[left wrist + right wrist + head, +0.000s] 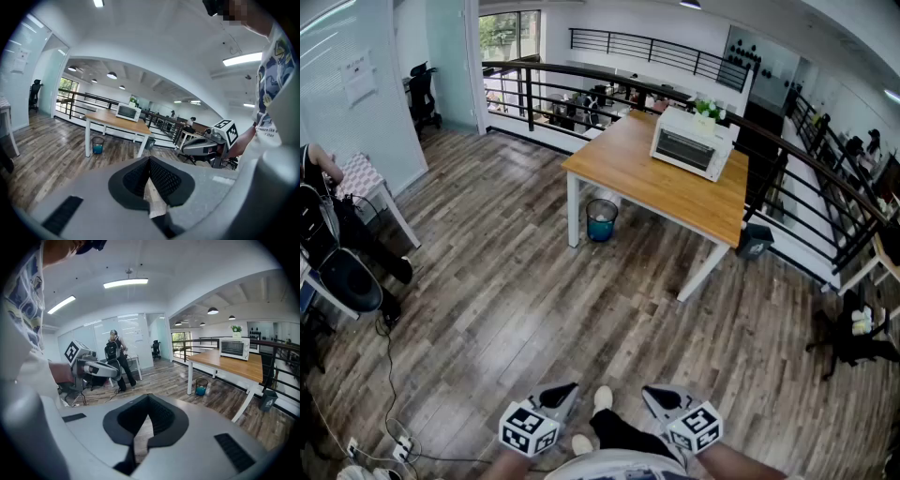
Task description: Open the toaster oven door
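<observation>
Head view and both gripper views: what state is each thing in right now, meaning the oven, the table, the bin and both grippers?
White toaster oven: upright on the table, glass door shut.
Light wooden table: standing, carrying the oven.
Dark waste bin: upright on the floor under the table, blue inside.
Left gripper: jaws together, nothing between them, far from the oven.
Right gripper: jaws together, nothing between them.

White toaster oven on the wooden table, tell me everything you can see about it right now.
The white toaster oven is a box-shaped appliance with a dark glass door across most of its front and a pale control strip to the right of the door. The door is shut. It stands upright near the far edge of the light wooden table. A green plant shows just behind it; whether they touch cannot be told.
</observation>
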{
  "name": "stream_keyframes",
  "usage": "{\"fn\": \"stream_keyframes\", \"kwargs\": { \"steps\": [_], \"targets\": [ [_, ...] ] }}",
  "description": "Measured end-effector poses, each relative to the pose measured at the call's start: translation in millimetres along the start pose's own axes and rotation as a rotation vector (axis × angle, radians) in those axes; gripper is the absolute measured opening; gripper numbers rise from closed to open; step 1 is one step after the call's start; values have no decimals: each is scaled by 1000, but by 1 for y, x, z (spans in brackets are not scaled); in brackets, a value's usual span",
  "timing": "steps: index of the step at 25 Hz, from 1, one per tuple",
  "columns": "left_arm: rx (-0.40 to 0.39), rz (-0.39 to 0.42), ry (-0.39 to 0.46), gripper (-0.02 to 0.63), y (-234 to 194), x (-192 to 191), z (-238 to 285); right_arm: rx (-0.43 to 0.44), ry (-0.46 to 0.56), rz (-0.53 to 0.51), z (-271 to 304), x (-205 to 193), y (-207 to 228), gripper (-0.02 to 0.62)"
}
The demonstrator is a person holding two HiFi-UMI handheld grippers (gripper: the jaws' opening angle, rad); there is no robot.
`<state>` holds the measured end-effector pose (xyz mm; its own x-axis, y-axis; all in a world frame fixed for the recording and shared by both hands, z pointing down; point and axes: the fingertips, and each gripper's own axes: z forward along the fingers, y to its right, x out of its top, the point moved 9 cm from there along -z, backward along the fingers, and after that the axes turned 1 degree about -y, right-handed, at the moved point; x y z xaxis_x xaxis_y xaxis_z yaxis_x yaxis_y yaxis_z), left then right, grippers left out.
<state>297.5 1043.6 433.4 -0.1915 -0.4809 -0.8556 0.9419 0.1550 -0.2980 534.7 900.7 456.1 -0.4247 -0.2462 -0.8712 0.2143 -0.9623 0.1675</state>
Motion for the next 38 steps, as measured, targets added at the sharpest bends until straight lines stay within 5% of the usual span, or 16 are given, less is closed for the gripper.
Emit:
{"fn": "stream_keyframes", "kwargs": {
  "steps": [17, 24, 34, 38],
  "targets": [
    [-65, 184, -82, 3, -142, 151, 144, 4, 66, 4, 158, 109, 152, 40],
    [-135, 192, -86, 3, -193, 199, 222, -87, 88, 72, 199, 125, 234, 61],
    [-352, 214, -104, 3, -374, 320, 345, -319, 86, 172, 329, 233, 353, 113],
    [-465, 304, -116, 3, -445, 373, 380, -448, 121, 190, 382, 281, 395, 124]
  ]
}}
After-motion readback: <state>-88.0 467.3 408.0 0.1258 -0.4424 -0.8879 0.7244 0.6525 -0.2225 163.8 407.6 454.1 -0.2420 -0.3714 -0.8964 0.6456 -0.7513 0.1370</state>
